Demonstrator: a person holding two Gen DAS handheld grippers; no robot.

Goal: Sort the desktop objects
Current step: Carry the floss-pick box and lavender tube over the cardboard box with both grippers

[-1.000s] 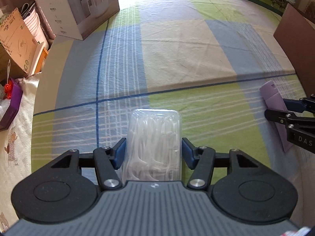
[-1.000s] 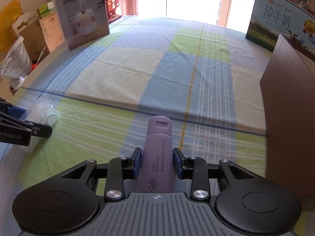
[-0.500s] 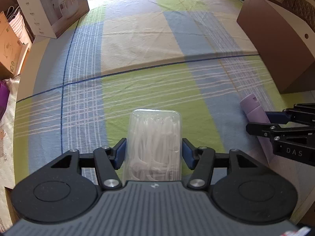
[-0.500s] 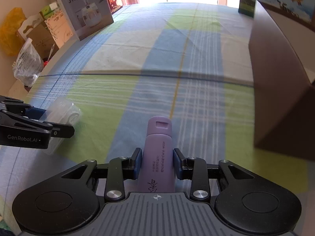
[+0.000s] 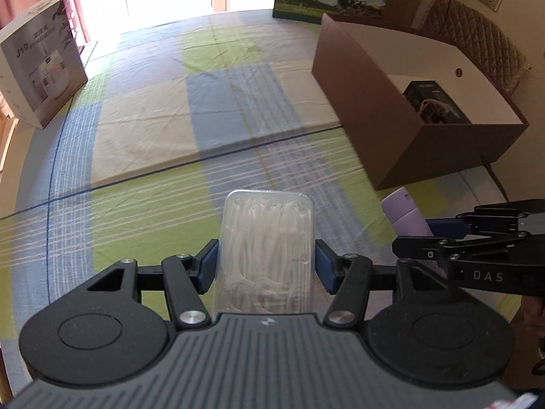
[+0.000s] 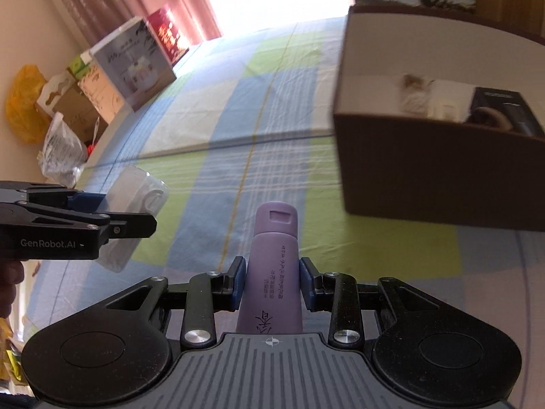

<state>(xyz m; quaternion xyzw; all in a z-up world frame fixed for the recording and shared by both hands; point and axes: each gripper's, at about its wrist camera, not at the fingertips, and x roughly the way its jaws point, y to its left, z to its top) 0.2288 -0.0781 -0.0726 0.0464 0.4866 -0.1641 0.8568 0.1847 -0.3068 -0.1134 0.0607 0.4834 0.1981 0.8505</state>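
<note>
Left gripper [image 5: 266, 262] clamps floss case [image 5: 266, 248]; right gripper [image 6: 271, 281] clamps purple bottle [image 6: 272, 272]; brown box [image 5: 402, 102] upper right.

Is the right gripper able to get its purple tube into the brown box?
Probably yes. The right gripper holds the purple tube, and the brown box ahead is open-topped with nothing between them.

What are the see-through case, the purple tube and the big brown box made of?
The see-through case looks like thin clear plastic, glossy: white picks show through it. The purple tube seems matte plastic, smooth, with printed text and a moulded flip cap. The big brown box looks like cardboard: flat brown outer walls, plain white inside, straight folded edges. Each pair of tongs grips one item.
</note>
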